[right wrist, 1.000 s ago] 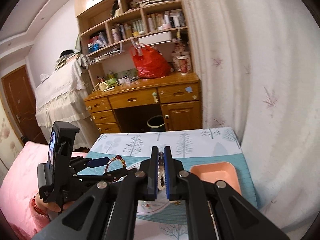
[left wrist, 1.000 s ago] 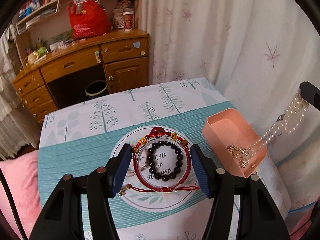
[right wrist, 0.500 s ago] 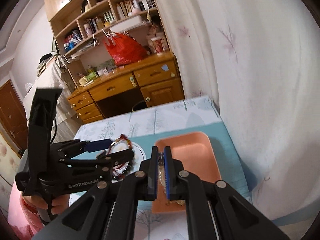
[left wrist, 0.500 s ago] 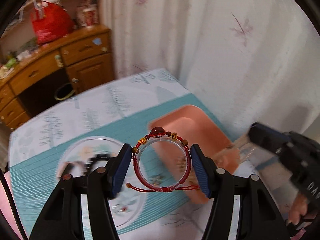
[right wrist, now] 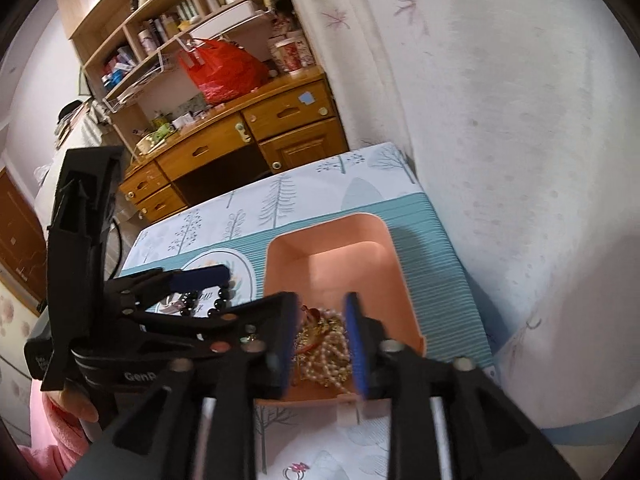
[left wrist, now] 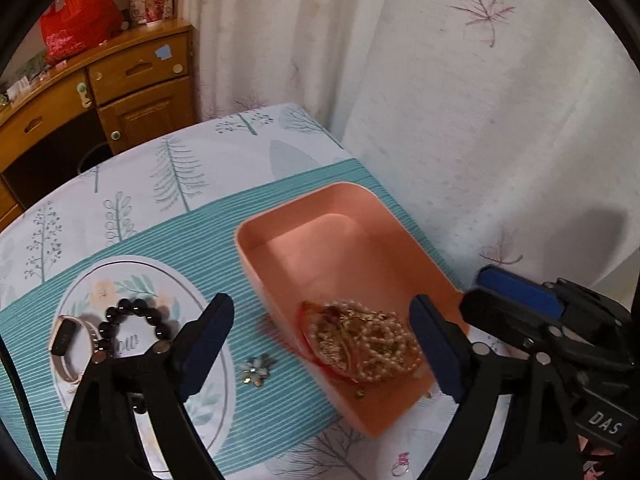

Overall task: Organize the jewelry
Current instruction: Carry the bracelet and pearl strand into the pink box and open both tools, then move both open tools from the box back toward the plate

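Note:
A pink tray [left wrist: 304,236] [right wrist: 384,252] sits on the table's right side. In its near end lie the red string bracelet [left wrist: 310,326], a gold chain [left wrist: 340,336] and the pearl necklace [left wrist: 384,346] [right wrist: 328,356] in a heap. My left gripper [left wrist: 320,336] is open and empty above the tray's near end. My right gripper [right wrist: 322,340] is open and empty just above the pearl heap. A black bead bracelet [left wrist: 128,318] and a watch [left wrist: 64,336] lie on the round white mat [left wrist: 160,292].
A small flower brooch [left wrist: 256,370] lies on the teal cloth between mat and tray. A pink ring [left wrist: 400,464] [right wrist: 296,468] lies near the table's front edge. A white curtain [left wrist: 480,100] hangs close on the right; a wooden desk [left wrist: 100,92] stands beyond.
My left gripper opened and the red string bracelet dropped into the tray. My right gripper opened and the pearl necklace fell into the tray. Both grippers moved over the tray.

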Demonstrator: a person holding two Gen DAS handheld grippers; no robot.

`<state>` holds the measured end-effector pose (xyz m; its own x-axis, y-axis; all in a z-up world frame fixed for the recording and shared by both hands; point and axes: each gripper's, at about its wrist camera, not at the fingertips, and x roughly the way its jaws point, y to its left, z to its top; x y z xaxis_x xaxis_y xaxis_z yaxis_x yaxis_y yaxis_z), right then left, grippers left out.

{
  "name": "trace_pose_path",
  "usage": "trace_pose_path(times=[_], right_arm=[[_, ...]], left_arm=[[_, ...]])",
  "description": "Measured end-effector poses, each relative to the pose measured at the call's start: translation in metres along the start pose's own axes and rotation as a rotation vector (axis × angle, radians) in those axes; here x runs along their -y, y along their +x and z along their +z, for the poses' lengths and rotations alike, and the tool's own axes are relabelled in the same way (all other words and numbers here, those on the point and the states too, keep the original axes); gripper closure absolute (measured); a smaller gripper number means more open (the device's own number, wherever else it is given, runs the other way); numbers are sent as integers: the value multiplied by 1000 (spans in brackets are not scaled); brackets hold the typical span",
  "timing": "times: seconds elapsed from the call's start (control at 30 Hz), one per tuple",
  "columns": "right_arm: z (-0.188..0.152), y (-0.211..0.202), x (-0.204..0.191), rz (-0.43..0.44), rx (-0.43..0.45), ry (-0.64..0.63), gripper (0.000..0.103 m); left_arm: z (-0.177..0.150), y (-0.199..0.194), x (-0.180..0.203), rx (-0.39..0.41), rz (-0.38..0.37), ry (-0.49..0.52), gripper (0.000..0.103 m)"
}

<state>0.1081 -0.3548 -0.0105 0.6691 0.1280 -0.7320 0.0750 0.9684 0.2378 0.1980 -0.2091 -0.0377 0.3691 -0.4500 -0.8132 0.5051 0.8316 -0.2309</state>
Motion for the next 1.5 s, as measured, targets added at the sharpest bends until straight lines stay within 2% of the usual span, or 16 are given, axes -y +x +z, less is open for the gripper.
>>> trace_pose_path(times=[0.1,0.2,0.33,0.4,0.47,0.57,0.63,0.73,0.93,1.2,1.37,1.5], right_arm=[[1,-3,1,-11,0,21,56],[3,-6,-3,-8,-15,38,56],[6,-13,-12,22,-23,51,55],[7,-19,-18,42,-23,53,47],[8,-24,-25,48,-16,46,43],[10,-29,-37,57,-5,27,43],[11,-31,-46,79,-13,20,43],[13,-28,-59,116,-36,24,43],[11,-6,-79,106,-153,54,42],[-30,17,-71,65,-288,127,42],[-62,5,-54,-28,-256,186,42],[-91,-6,-45,-66,-222,184,42]], left_arm=[[2,-7,-8,8,33,-8,10],[3,-22,-13,34,76,-10,9],[5,-60,-26,106,82,-39,6],[6,-78,-34,139,96,-54,1],[5,-98,-43,176,139,-67,1],[1,-123,-59,210,228,-97,1],[-4,-136,-75,205,268,-136,1],[-12,-143,-101,153,283,-210,1],[-40,-136,-145,62,371,-310,1],[-86,-106,-168,19,381,-314,1],[-106,-87,-175,23,373,-310,1],[-116,-76,-182,18,364,-308,1]])
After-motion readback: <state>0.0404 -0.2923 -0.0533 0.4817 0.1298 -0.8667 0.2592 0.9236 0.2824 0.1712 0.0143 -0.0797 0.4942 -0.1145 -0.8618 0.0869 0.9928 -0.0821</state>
